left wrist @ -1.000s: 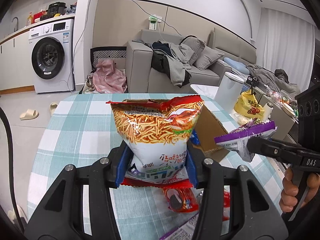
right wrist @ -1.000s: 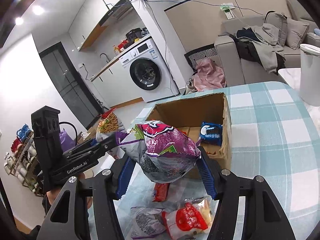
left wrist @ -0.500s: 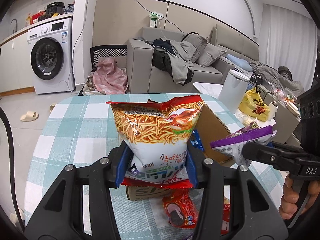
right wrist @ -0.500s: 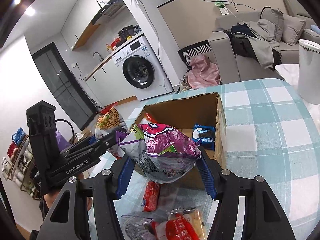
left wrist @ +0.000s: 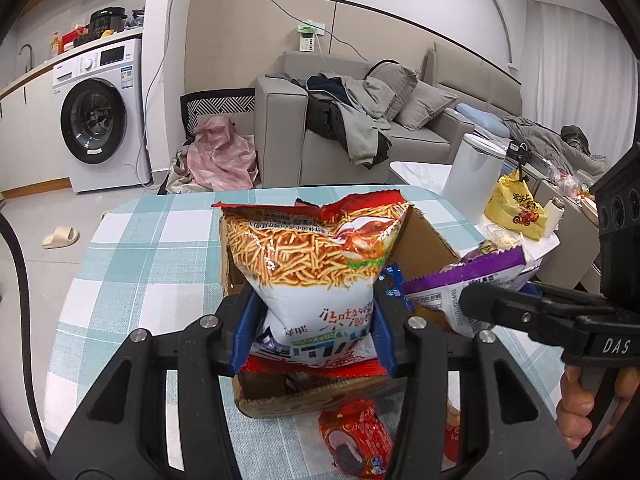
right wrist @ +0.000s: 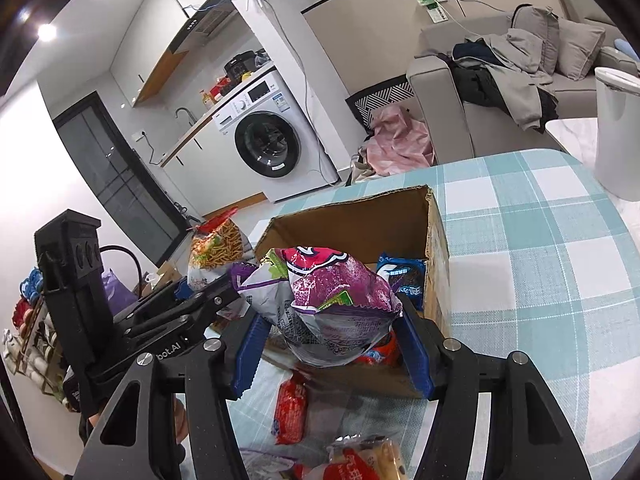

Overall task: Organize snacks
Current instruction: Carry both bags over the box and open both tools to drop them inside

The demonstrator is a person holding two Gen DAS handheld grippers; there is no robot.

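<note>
My left gripper [left wrist: 314, 330] is shut on an orange noodle-snack bag [left wrist: 316, 256] and holds it over the near part of the open cardboard box [left wrist: 424, 236]. My right gripper [right wrist: 332, 344] is shut on a purple snack bag [right wrist: 336, 300], held above the box's [right wrist: 360, 220] near edge. The purple bag also shows in the left wrist view [left wrist: 468, 280], and the noodle bag in the right wrist view [right wrist: 218, 246]. A blue cookie pack [right wrist: 404, 278] lies inside the box.
The box stands on a table with a teal checked cloth [right wrist: 540, 240]. Loose snack packs lie on the table in front of the box: a red one [left wrist: 354, 436], a red stick pack [right wrist: 290, 408]. A white bin [right wrist: 618, 128] stands beyond the table's right side.
Both grippers have moved forward with their bags, closer to and over the box. The box now appears nearer and lower in both views.
</note>
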